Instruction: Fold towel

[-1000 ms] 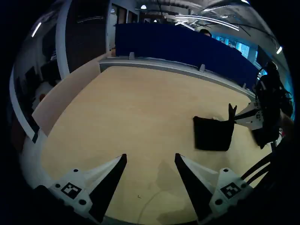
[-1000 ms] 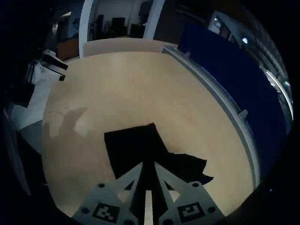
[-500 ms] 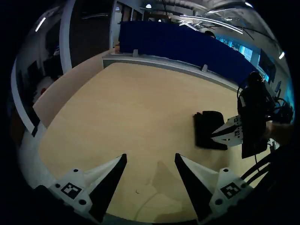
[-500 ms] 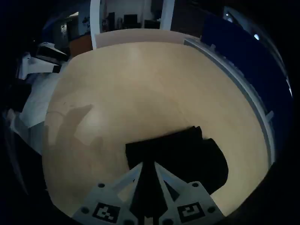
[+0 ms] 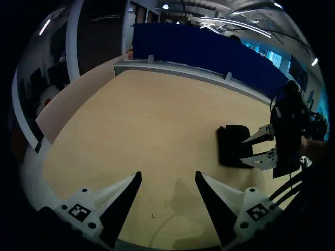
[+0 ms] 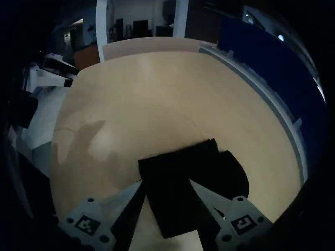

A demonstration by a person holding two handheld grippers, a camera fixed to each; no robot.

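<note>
The left gripper (image 5: 167,180) hangs over the pale wooden table (image 5: 142,113) with its two fingers spread wide. The gap between them shows bare tabletop, and they grip and touch nothing. Ahead of it and off to its right lies the towel (image 5: 229,144), a dark, compact folded bundle flat on the table, well apart from its fingertips. In the same view the right gripper (image 5: 241,151) reaches in from the far right with its fingers parted and their tips at the towel's nearer edge.

In the right gripper view, that gripper's fingers (image 6: 121,201) are released and stand well apart, one on either side of the towel's near part. The towel lies directly in front of it as a dark rectangle, with a rounded fold bulging out to the gripper's right. A narrower layer runs back toward the camera between the fingers. The fingers flank that layer rather than pinch it. Whether their inner faces brush the cloth I cannot tell, since both are dark. Far ahead of the left gripper, past the table's edge, stands a blue partition (image 5: 201,46).
</note>
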